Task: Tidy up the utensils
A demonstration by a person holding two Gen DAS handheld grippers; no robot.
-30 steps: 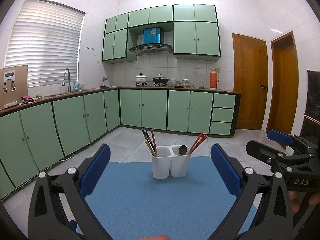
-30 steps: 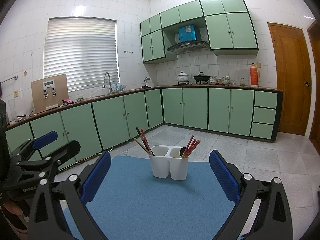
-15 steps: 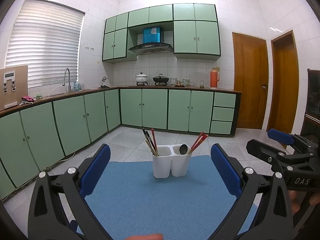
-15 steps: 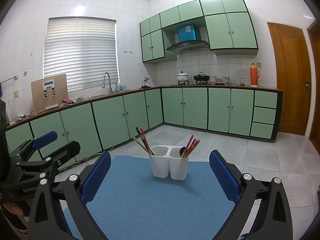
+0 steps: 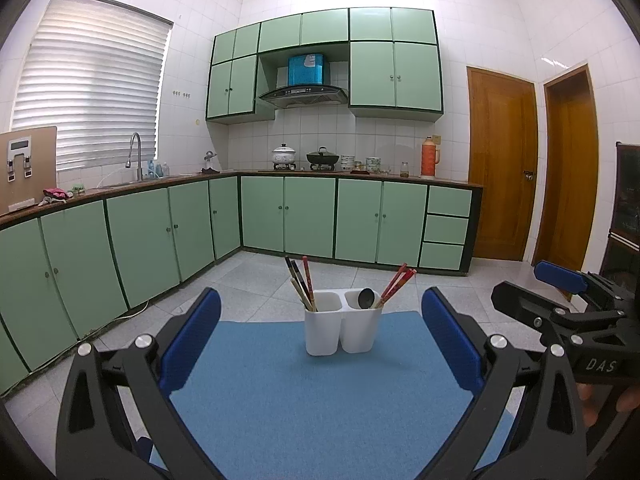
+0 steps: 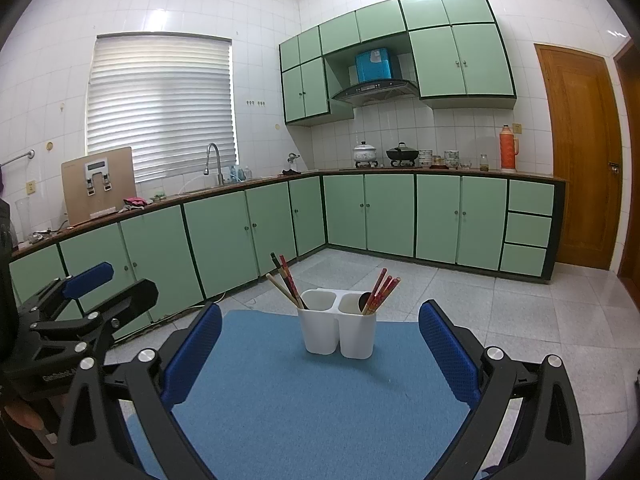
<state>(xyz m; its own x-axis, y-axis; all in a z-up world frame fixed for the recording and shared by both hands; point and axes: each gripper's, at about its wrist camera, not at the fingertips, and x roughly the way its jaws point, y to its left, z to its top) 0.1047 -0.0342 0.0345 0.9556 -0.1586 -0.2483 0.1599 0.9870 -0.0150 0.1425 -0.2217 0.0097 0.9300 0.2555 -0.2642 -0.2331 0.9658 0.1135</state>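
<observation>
While both show the holder (image 5: 340,330), only the right view catches a glass (image 6: 22,216).

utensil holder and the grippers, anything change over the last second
Nothing visibly changed. The white utensil holder stands where it was on the blue mat, chopsticks and spoon still in their compartments. The left gripper and right gripper stay open and empty, short of it.
</observation>
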